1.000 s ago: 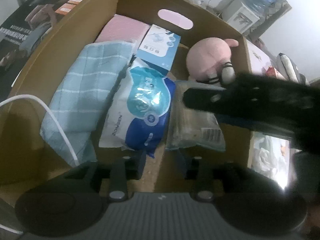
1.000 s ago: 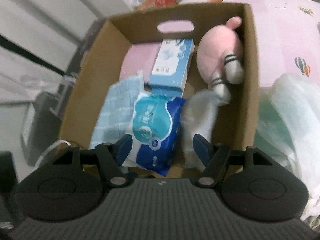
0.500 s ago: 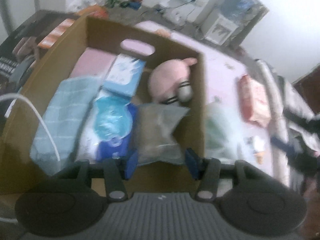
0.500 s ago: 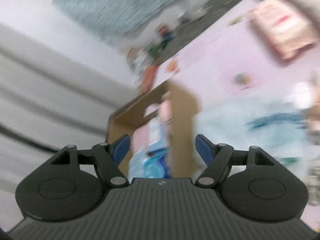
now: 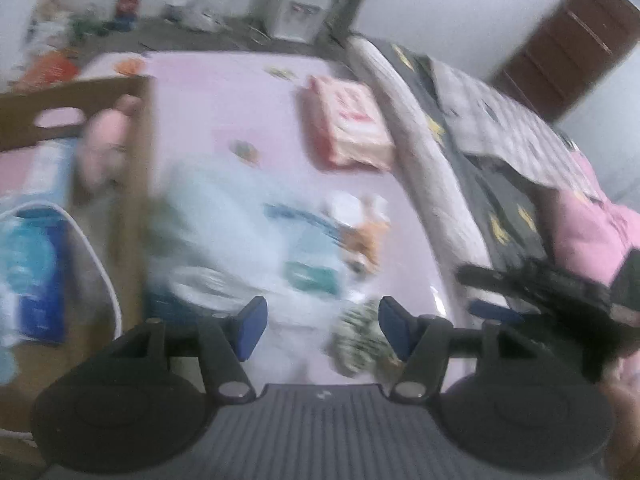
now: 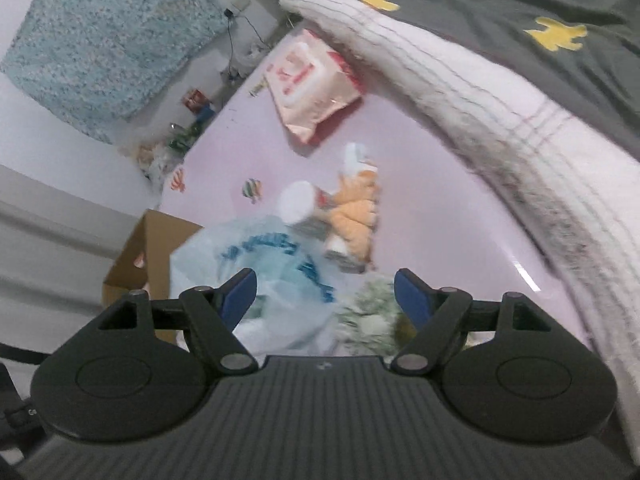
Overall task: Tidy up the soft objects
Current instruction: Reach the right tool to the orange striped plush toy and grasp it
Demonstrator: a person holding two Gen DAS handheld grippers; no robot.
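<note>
Both views swung away from the cardboard box, which a second before had filled each picture. The left hand-held gripper left the box's inside and came over the pale plastic bag beside the box, jaws opening with nothing between them. The right hand-held gripper went further from the box, over the bag and the striped plush, jaws also opening, empty.
</note>
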